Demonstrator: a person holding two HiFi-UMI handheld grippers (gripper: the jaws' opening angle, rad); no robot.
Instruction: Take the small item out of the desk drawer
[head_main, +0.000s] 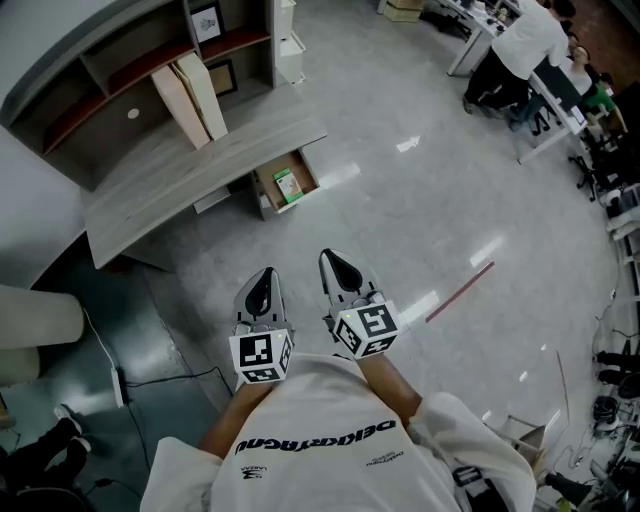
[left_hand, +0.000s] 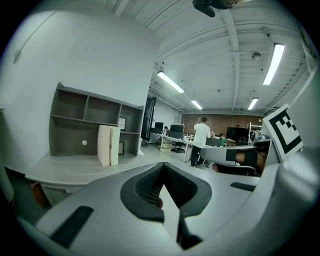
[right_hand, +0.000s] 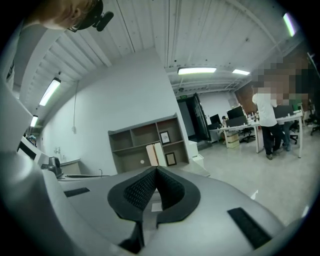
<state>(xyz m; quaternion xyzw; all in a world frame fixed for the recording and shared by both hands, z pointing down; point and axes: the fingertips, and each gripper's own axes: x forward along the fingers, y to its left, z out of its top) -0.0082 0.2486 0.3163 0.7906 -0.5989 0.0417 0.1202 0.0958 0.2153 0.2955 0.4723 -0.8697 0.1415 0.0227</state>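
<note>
I hold both tongs closed and empty, left gripper (head_main: 265, 274) and right gripper (head_main: 331, 257) side by side, well apart from the desk (head_main: 180, 175). Its drawer (head_main: 266, 196) stands open, with the small green item (head_main: 287, 185) inside. Grey floor (head_main: 400, 200) lies between. A red strip (head_main: 460, 292) lies to my right, and cream boxes (head_main: 190, 98) stand on the desktop.

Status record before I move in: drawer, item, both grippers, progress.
drawer: light wooden desk drawer, pulled open under the curved grey desk
item: small green and white item, lying inside the drawer
left gripper: jaws together, empty, well short of the desk
right gripper: jaws together, empty, beside the left one
progress: item not yet taken out
</note>
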